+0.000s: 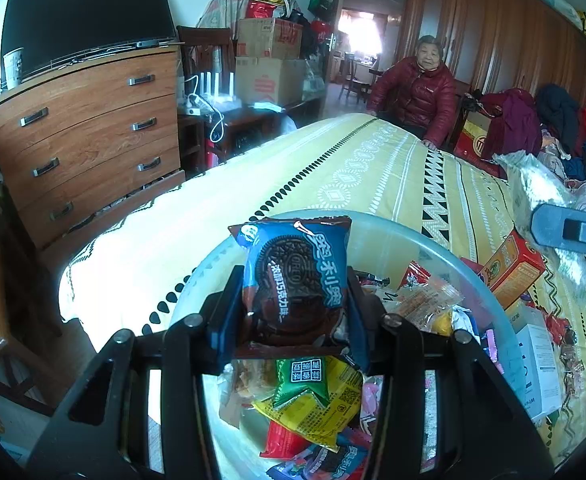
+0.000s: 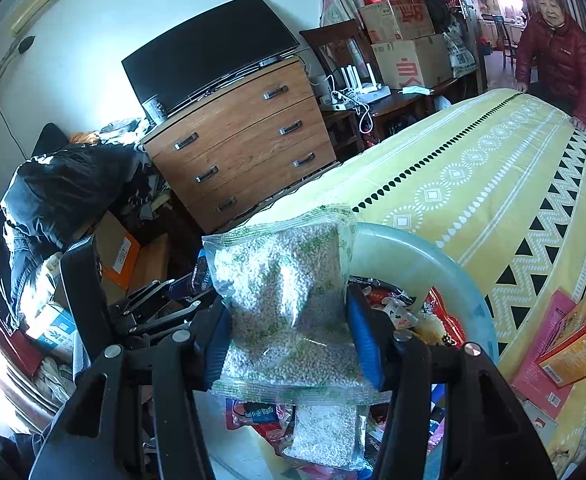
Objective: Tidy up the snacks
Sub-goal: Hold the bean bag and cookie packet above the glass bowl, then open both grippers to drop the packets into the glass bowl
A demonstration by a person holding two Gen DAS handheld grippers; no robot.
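1. Left wrist view: a cookie packet (image 1: 295,280) is clamped by the left gripper (image 1: 293,308), both fingers pressed on its sides, and held over the clear basin (image 1: 473,276) of mixed snacks on the bed (image 1: 373,168).
2. The packet is judged light and crinkly, with slippery foil and breakable cookies inside; a side grip across the middle, as held, is judged right, with light pressure.
3. The basin's near rim and most of its contents are hidden behind the gripper; an orange box (image 1: 513,268) lies just beside the basin, and the items past it are cut off.
4. Right wrist view: a clear bag of small pellets (image 2: 289,312) is squeezed between the right gripper (image 2: 289,344) fingers, above the basin (image 2: 445,264).
5. The bag is judged soft, heavier and saggy, with contents that shift; a mid-body grip is judged best, and the seal should be avoided.
6. The print on the bag cannot be read; a second similar bag (image 2: 325,436) below is partly covered.
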